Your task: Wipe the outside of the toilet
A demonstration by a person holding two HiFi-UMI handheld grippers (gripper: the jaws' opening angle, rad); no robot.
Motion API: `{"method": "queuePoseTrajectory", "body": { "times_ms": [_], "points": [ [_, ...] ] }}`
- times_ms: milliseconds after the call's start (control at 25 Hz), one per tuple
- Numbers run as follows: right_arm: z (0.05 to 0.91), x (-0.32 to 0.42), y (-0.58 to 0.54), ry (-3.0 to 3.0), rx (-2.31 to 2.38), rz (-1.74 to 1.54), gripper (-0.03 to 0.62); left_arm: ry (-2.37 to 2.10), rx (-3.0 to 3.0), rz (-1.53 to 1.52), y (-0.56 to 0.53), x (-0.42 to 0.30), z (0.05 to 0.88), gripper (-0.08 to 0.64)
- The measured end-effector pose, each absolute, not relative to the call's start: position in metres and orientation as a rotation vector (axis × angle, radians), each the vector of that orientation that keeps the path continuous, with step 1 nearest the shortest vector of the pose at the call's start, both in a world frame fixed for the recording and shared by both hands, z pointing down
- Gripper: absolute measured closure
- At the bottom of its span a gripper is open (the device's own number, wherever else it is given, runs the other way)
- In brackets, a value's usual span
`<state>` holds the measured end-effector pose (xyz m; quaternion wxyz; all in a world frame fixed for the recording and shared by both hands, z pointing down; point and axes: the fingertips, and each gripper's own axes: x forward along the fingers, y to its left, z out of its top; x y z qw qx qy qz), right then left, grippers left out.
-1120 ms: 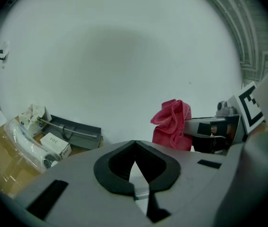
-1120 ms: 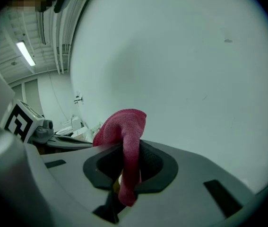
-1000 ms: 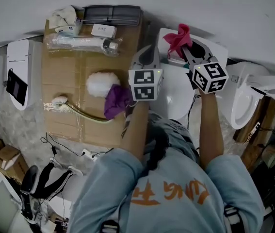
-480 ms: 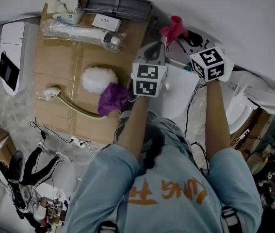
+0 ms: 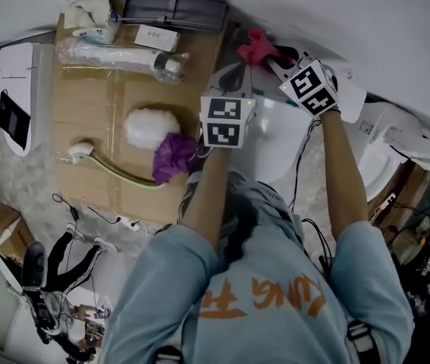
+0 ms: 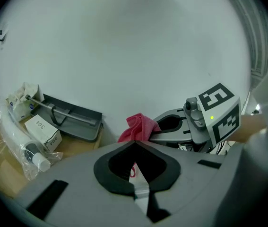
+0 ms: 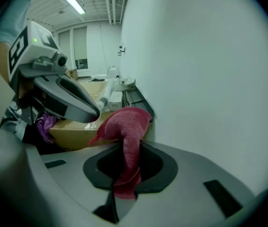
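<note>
The white toilet (image 5: 275,141) stands in front of me against the white wall. My right gripper (image 5: 270,59) is shut on a red cloth (image 5: 255,48), which it holds at the toilet's back left, close to the wall. In the right gripper view the cloth (image 7: 124,126) bunches out past the jaw tips. My left gripper (image 5: 233,76) hovers over the toilet's left side, just left of the cloth, jaws shut with nothing in them. In the left gripper view the cloth (image 6: 136,126) and the right gripper (image 6: 156,132) lie just beyond its tips (image 6: 134,143).
A cardboard sheet (image 5: 86,142) left of the toilet carries a long-handled brush (image 5: 112,169), a white fluffy ball (image 5: 152,125), a purple cloth (image 5: 171,156), a wrapped tube (image 5: 116,55) and a small box (image 5: 154,36). A grey tray (image 5: 173,10) lies by the wall. Other toilets (image 5: 397,142) flank both sides.
The right gripper has carried the red cloth left and towards the wall, along the back of the toilet. The left gripper shifted slightly towards the wall and stayed shut.
</note>
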<state>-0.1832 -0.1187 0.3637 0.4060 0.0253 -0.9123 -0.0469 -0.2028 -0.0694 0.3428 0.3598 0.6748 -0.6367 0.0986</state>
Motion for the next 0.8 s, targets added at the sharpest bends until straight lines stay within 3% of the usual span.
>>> {"method": "queuePoseTrajectory", "body": {
  "times_ms": [800],
  "points": [
    [0.371,-0.118,-0.155,-2.249,0.25,-0.054,0.523,-1.571,1.807,0.318,-0.085,-0.17,0.341,0.535]
  ]
}}
